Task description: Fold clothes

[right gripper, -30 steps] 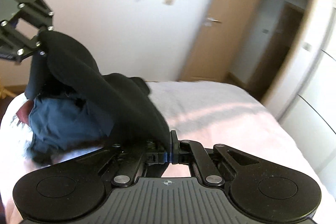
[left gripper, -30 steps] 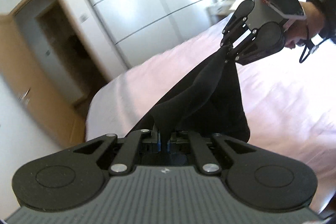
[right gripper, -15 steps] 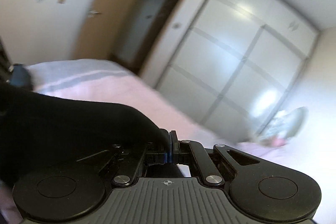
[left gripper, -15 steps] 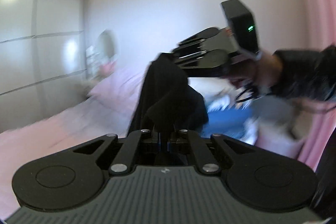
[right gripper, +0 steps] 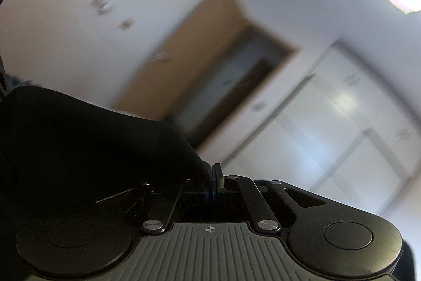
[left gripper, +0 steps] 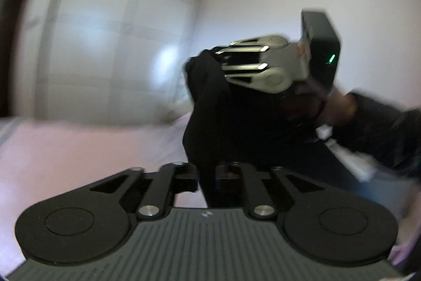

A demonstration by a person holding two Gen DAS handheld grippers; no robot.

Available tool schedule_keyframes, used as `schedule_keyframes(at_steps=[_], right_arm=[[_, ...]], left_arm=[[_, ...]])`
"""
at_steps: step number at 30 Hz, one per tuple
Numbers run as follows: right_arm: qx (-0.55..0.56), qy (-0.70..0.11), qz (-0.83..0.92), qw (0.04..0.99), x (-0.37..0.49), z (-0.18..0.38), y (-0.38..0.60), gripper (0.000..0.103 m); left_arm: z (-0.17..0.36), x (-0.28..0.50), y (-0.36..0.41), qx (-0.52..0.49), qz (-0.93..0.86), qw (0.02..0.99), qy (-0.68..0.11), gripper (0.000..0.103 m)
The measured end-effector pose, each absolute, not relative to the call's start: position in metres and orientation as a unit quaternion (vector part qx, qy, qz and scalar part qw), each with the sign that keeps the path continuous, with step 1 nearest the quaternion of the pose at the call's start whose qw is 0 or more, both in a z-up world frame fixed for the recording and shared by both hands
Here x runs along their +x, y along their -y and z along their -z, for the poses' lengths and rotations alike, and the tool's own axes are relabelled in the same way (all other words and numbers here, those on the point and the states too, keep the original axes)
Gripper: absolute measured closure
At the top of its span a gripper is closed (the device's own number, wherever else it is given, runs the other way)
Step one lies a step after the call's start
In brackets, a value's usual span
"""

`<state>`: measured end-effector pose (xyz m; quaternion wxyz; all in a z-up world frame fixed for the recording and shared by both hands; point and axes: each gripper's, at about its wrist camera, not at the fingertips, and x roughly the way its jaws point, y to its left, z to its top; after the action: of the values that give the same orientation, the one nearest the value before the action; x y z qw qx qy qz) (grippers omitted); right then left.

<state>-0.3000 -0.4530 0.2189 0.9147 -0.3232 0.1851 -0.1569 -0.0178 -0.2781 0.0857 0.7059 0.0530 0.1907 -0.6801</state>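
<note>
Black garment [left gripper: 210,123] hangs pinched between left tool [left gripper: 206,175] and right tool [right gripper: 214,175], both clamped on it

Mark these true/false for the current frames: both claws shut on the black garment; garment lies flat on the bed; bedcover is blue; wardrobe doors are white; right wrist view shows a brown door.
1. Both claws are shut on the black garment. True: the left claw and the right claw each pinch the black garment.
2. The garment lies flat on the bed. False: it hangs lifted between the claws.
3. The bedcover is blue. False: the bedcover is pink.
4. The wardrobe doors are white. True: see the wardrobe.
5. The right wrist view shows a brown door. True: the door is brown.
</note>
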Motion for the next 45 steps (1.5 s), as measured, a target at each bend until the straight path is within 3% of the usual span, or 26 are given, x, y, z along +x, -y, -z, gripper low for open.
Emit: schedule_keyframes(at_steps=[1, 3, 4, 5, 12, 13, 17, 25, 33, 40, 45], right_arm=[[-0.314, -0.215, 0.134, 0.915, -0.264, -0.196, 0.462, 0.102], [-0.295, -0.28, 0.101, 0.908, -0.204, -0.145, 0.477, 0.083], [-0.281, -0.31, 0.091, 0.904, -0.186, -0.12, 0.478, 0.05], [-0.266, -0.34, 0.08, 0.898, -0.168, -0.094, 0.478, 0.033], [-0.066, -0.479, 0.051, 0.874, -0.172, 0.029, 0.468, 0.032], [-0.035, -0.496, 0.062, 0.866, -0.186, 0.039, 0.473, 0.032], [0.064, -0.537, 0.127, 0.831, -0.251, 0.052, 0.505, 0.032], [0.14, -0.529, 0.222, 0.807, -0.33, 0.061, 0.594, 0.029], [0.167, -0.515, 0.223, 0.811, -0.383, 0.076, 0.666, 0.028], [0.229, -0.449, 0.269, 0.821, -0.435, 0.068, 0.73, 0.028], [0.23, -0.465, 0.248, 0.818, -0.433, 0.088, 0.774, 0.028]], left_arm=[[-0.067, 0.006, 0.281, 0.068, 0.644, 0.73, -0.218, 0.077], [-0.028, 0.051, 0.284, 0.101, 0.589, 0.754, -0.273, 0.077], [-0.011, 0.069, 0.283, 0.113, 0.567, 0.761, -0.292, 0.077], [0.004, 0.084, 0.281, 0.121, 0.554, 0.762, -0.313, 0.077], [0.11, 0.151, 0.327, 0.178, 0.516, 0.724, -0.421, 0.063], [0.121, 0.13, 0.3, 0.19, 0.521, 0.713, -0.428, 0.062], [0.149, 0.104, 0.319, 0.226, 0.559, 0.673, -0.429, 0.055], [0.17, 0.059, 0.447, 0.28, 0.611, 0.624, -0.399, 0.045], [0.205, -0.033, 0.532, 0.404, 0.68, 0.549, -0.27, 0.041], [0.212, 0.03, 0.592, 0.373, 0.603, 0.628, -0.321, 0.04], [0.237, 0.07, 0.627, 0.405, 0.573, 0.626, -0.342, 0.043]])
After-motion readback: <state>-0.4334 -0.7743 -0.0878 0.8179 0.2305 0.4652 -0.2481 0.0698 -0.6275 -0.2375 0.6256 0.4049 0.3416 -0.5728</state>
